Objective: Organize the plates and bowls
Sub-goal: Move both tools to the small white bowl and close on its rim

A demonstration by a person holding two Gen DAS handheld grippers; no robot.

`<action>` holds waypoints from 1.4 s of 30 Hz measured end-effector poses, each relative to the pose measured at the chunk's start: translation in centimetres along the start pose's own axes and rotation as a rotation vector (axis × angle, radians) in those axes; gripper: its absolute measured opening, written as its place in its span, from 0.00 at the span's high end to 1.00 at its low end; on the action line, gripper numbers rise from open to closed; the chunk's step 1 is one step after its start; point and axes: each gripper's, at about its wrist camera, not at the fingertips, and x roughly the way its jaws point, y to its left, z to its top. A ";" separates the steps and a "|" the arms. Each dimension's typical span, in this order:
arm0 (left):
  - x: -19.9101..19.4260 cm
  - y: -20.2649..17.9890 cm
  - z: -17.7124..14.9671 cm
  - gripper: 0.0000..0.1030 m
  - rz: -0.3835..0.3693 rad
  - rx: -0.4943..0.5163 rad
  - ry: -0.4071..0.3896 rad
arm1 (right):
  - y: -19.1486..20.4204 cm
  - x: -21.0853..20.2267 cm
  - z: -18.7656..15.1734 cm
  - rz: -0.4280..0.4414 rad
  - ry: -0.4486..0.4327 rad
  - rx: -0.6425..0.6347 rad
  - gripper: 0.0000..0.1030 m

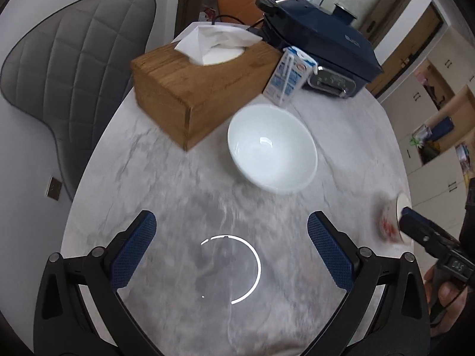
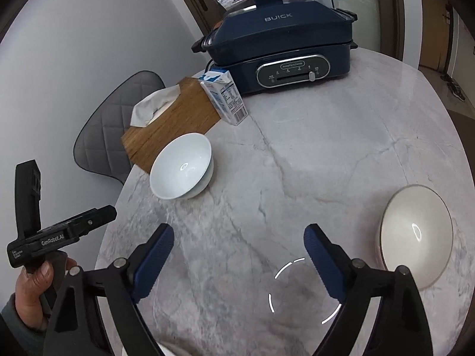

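While both the left gripper (image 1: 231, 255) and right gripper (image 2: 239, 262) stand wide and empty, the white bowl (image 1: 271, 148) looks hard, glazed, slippery and breakable, best pinched across its rim.

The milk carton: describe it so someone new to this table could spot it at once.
Find the dark blue electric cooker at the far side of the marble table. Just in front of its left corner, beside the wooden tissue box, stands the milk carton. It is the only small upright box, white with blue print.
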 end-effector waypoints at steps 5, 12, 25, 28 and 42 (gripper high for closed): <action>4.5 -0.1 2.7 0.00 0.031 0.011 0.043 | 0.3 5.4 3.0 0.021 0.061 0.016 0.20; 7.0 0.6 3.5 0.00 0.032 -0.009 0.044 | 1.3 9.7 4.7 0.039 0.090 0.026 0.21; 10.4 0.8 4.0 0.49 0.007 -0.007 0.077 | 2.5 14.8 6.3 0.012 0.170 -0.006 0.32; 10.6 0.5 3.9 0.69 -0.010 0.012 0.075 | 3.0 15.5 6.0 0.014 0.185 -0.030 0.51; 9.0 -1.8 2.8 0.87 -0.004 0.055 0.078 | 5.0 13.7 5.3 0.028 0.203 -0.073 0.87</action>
